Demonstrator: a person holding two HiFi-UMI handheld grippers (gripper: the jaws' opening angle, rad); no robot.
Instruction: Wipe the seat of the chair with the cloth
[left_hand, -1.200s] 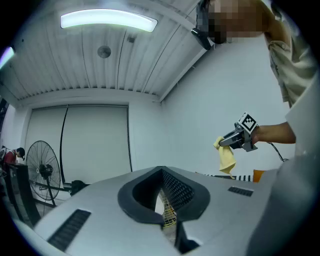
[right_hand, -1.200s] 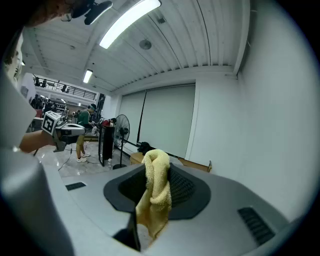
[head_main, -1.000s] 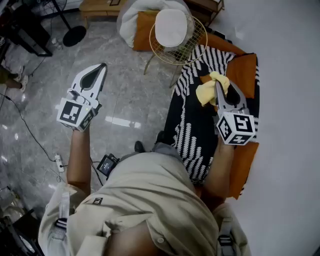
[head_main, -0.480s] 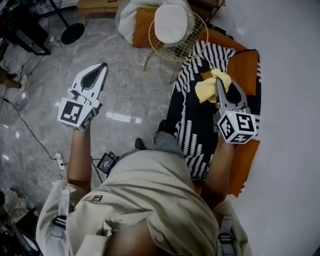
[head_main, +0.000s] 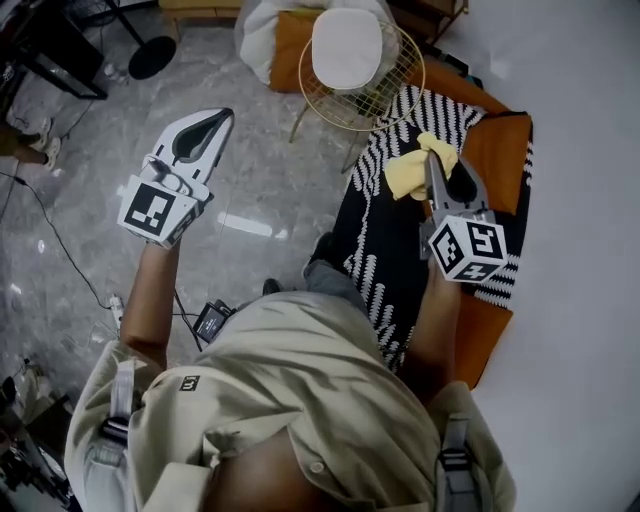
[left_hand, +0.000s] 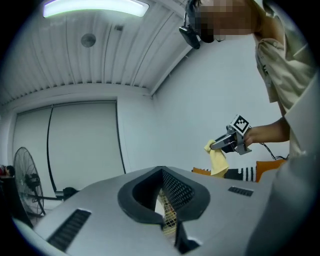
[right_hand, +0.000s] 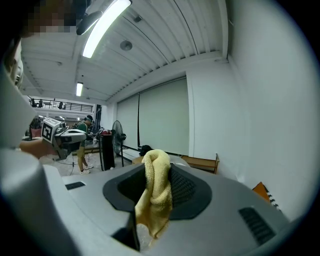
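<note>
Clamping cloth (right_hand: 156, 192) between its jaws, right gripper (head_main: 432, 163)

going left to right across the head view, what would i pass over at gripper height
left gripper -> wire chair -> yellow cloth -> right gripper -> orange cushion -> white wall

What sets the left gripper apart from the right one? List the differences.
The left gripper has its jaws together on nothing; the right gripper has its jaws clamped on the yellow cloth. In the head view the left gripper shows over the floor, the right gripper over the striped cover. Both carry a marker cube and point away from the person.
</note>
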